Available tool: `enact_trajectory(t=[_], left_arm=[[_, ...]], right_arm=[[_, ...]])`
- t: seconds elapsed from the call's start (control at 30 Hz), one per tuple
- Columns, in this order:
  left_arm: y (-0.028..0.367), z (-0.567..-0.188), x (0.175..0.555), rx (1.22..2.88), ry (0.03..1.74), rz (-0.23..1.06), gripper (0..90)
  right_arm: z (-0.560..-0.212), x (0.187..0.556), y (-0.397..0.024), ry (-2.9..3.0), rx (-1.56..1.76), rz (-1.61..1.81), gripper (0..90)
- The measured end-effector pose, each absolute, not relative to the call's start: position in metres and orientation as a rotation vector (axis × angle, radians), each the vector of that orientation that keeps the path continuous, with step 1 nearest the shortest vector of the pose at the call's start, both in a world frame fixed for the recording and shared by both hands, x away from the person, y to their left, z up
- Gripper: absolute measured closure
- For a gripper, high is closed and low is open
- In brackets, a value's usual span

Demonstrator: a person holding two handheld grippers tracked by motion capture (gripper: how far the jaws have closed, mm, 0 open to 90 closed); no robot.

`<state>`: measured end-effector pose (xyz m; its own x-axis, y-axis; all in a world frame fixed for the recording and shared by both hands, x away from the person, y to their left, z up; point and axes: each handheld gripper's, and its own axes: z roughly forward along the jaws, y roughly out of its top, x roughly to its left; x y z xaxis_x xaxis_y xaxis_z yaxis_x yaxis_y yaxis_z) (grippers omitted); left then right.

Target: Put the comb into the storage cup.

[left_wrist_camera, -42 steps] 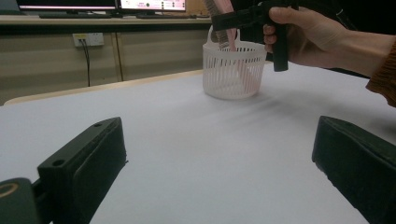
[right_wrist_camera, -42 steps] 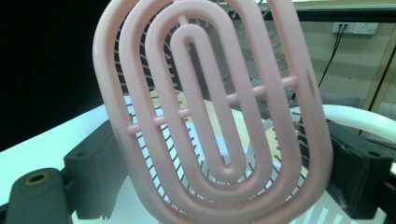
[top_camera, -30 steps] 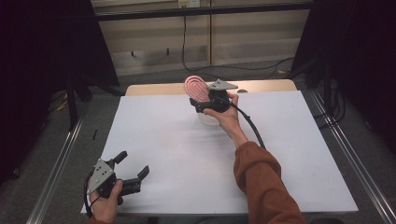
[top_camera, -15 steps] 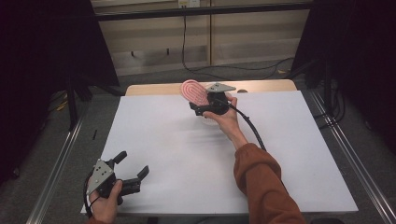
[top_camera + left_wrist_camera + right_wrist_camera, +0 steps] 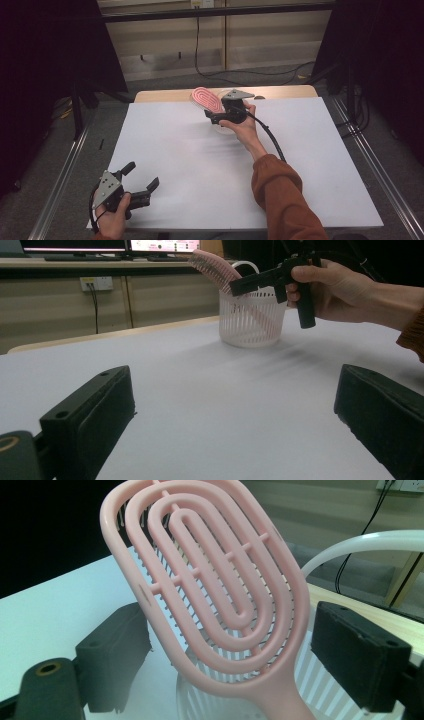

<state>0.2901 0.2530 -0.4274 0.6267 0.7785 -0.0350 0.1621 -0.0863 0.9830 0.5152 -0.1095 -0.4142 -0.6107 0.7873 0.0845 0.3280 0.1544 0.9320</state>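
From above, the right gripper [image 5: 216, 116] hovers at the white basket [image 5: 227, 131], the pink hairbrush [image 5: 206, 99] leaning out. The left gripper [image 5: 235, 425], jaws wide, holds nothing. The right gripper's view shows the brush standing loose between jaws that have just been closing.

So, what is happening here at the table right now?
A person works with a gripper in each hand. The right gripper is at a white basket at the far edge of the table; its jaws have just been closing, with a pink hairbrush between them, handle down in the basket. The left gripper rests open near the front edge.
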Motion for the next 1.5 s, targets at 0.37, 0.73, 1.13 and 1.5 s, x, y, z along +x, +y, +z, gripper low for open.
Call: enact_trajectory(t=[0.37, 0.73, 1.13, 1.5], left_arm=[[0.253, -0.428, 0.29, 1.604, 0.8, 0.617, 2.9], [0.253, -0.428, 0.291, 1.602, 0.799, 0.618, 2.9], [0.252, -0.427, 0.291, 1.593, 0.803, 0.619, 2.9], [0.252, -0.427, 0.292, 1.588, 0.805, 0.619, 2.9]], right_arm=[[-0.411, 0.512, -0.116, 1.993, 1.055, 1.469, 12.3], [-0.404, 0.509, -0.125, 1.976, 1.064, 1.477, 9.1], [-0.392, 0.501, -0.133, 1.898, 1.039, 1.486, 3.9], [-0.387, 0.497, -0.143, 1.865, 1.054, 1.452, 4.2]])
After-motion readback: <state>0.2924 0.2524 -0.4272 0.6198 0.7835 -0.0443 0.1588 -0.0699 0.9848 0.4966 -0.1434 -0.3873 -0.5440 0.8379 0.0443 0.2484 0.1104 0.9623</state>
